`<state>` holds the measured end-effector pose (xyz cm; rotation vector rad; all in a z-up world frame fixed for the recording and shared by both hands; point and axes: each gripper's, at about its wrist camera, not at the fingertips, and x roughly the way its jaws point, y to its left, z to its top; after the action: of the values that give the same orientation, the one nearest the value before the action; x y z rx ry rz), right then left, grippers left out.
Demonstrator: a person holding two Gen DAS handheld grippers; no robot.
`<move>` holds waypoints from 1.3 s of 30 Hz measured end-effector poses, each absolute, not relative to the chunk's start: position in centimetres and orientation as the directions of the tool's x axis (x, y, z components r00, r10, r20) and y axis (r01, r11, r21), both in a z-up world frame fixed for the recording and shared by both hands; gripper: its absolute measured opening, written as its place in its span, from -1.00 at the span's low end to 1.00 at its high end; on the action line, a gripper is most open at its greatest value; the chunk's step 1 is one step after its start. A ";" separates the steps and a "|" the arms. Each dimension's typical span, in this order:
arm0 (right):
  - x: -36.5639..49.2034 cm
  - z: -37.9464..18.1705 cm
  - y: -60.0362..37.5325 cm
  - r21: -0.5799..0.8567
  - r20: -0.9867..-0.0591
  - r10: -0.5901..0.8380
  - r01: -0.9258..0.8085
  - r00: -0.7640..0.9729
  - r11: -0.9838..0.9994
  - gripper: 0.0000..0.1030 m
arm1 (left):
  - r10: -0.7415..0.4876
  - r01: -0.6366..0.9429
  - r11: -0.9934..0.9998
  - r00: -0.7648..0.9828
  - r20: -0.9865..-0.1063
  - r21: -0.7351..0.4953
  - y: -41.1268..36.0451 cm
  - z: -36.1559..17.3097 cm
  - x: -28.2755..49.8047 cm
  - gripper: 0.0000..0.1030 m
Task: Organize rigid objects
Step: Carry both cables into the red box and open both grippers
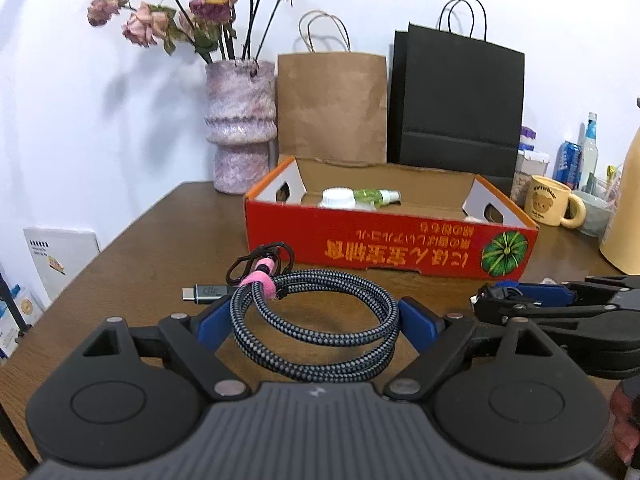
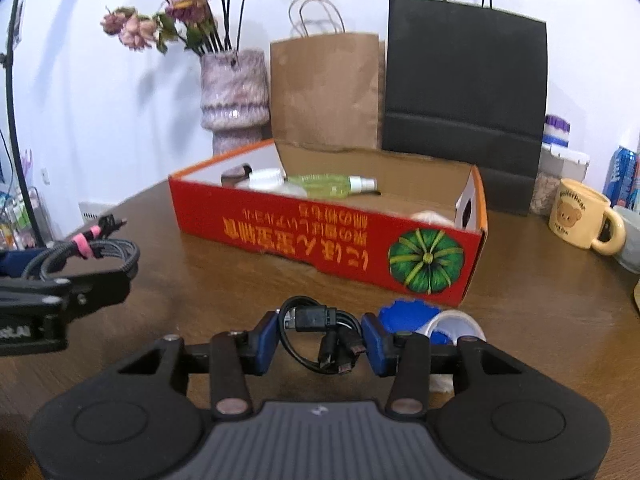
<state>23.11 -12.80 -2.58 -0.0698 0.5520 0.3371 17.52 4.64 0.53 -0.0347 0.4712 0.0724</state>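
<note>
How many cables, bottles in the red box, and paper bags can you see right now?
Cables: 2, braided cable in left gripper, black cable in right gripper
Bottles in red box: 2, white, green
Paper bags: 2, brown, black
Total: 6

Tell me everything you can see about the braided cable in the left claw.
The braided cable is a grey and black woven cord wound into a loose coil, bound by a pink strap. A metal USB-C plug sticks out to the left. It sits between the blue pads of the left claw, which close on its sides, in front of the red box.
</note>
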 end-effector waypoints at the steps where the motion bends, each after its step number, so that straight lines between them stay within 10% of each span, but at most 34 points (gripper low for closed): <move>1: 23.1 -2.3 -12.8 0.027 -0.516 0.298 -0.333 0.803 0.943 -0.14 | 0.071 -0.084 0.996 0.893 -0.445 -0.011 4.5 0.8 17.5 0.71; 18: 27.0 3.2 -13.9 0.073 -0.353 0.341 -0.338 0.871 0.938 -0.15 | 0.120 -0.152 0.986 0.934 -0.336 -0.070 2.3 5.8 23.9 0.71; 39: 37.5 2.3 -15.1 0.089 -0.361 0.314 -0.302 0.878 0.949 -0.15 | 0.148 -0.171 0.984 0.928 -0.341 -0.039 0.9 4.7 36.1 0.71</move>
<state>37.48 -15.13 2.29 0.0305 0.3813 0.3211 36.07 0.93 4.68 -0.0687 0.3441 0.1636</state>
